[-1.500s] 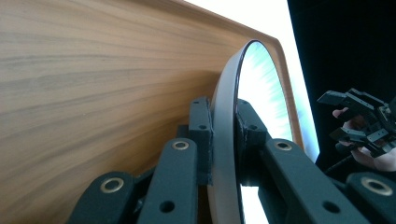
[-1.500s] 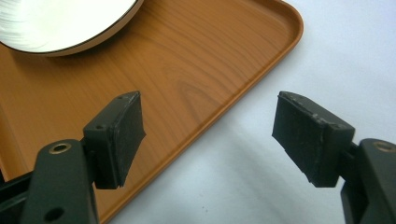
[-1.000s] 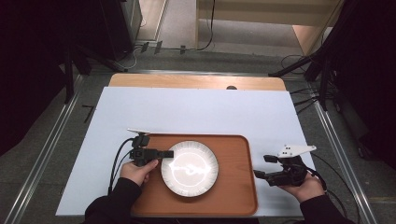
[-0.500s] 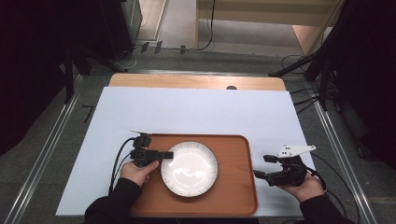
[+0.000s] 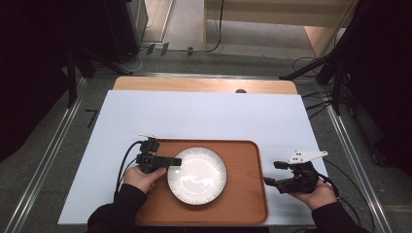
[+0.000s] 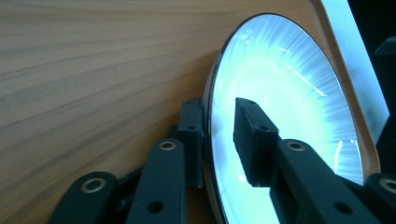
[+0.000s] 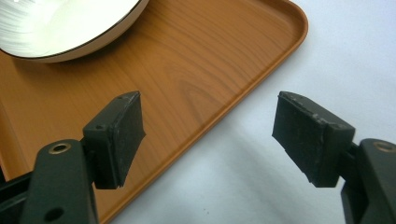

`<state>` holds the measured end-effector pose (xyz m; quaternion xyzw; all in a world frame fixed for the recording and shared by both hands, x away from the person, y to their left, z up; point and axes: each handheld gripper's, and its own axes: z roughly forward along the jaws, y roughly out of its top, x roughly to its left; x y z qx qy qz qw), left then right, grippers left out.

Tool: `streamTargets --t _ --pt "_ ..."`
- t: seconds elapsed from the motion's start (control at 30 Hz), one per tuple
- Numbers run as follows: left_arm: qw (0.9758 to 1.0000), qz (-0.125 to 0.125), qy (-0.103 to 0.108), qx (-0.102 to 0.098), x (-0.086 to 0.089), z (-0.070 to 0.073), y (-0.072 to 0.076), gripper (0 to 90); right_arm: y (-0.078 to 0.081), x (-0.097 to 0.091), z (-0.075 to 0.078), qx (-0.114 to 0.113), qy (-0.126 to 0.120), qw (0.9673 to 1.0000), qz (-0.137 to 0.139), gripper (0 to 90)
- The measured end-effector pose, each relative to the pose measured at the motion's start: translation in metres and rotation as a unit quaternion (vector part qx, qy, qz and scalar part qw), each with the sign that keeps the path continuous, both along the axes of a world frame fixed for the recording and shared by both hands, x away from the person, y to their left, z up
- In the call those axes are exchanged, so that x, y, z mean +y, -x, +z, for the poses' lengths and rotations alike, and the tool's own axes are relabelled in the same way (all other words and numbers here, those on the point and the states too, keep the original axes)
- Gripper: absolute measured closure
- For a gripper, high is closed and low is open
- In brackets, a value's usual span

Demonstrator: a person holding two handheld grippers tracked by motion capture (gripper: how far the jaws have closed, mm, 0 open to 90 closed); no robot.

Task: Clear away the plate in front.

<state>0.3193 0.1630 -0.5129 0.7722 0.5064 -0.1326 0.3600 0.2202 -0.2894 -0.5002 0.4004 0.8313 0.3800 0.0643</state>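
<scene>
A white ribbed plate (image 5: 197,175) lies on a wooden tray (image 5: 243,194) near the table's front edge. My left gripper (image 5: 176,162) is shut on the plate's left rim. In the left gripper view one jaw sits under the plate (image 6: 299,93) and the other presses on its top face, with the gripper (image 6: 217,109) clamped across the rim. My right gripper (image 5: 271,173) is held open just off the tray's right edge. In the right gripper view its jaws (image 7: 208,126) stand wide apart with nothing between them, over the tray's corner (image 7: 187,70) and the pale sheet, with the plate (image 7: 56,28) farther off.
A pale sheet (image 5: 204,116) covers the table, with a bare wooden strip (image 5: 204,85) along the far edge. Metal rails (image 5: 53,150) run along both sides. Cables trail from each gripper toward the front edge.
</scene>
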Motion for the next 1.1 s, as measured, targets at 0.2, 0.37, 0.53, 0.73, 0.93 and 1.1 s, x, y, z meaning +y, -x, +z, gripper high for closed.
streamTargets --t 0.2,0.37,0.53,0.73,0.93,1.1 --pt "0.9995 -0.025 -0.02 -0.008 -0.002 0.01 0.002 60.1 0.001 0.0 0.0 0.001 -0.001 1.0 -0.003 25.3" --pt "0.999 -0.031 -0.023 -0.023 0.0 0.021 0.005 49.2 0.001 0.0 0.0 0.003 -0.001 1.0 -0.004 25.3" --pt "0.9981 -0.04 -0.035 -0.032 0.005 0.026 0.007 42.6 0.002 0.0 0.0 0.003 0.0 1.0 -0.002 25.3" --pt "0.9967 -0.049 -0.048 -0.043 0.016 0.035 0.009 38.3 0.001 0.0 -0.001 0.004 0.0 1.0 -0.003 25.2" --pt "0.9967 -0.052 -0.041 -0.047 0.031 0.043 0.011 35.1 0.001 -0.001 -0.001 0.003 0.003 1.0 0.0 25.2" --pt "0.996 -0.059 -0.044 -0.051 0.042 0.047 0.015 34.0 0.002 0.0 -0.001 0.004 0.004 1.0 -0.001 25.2"
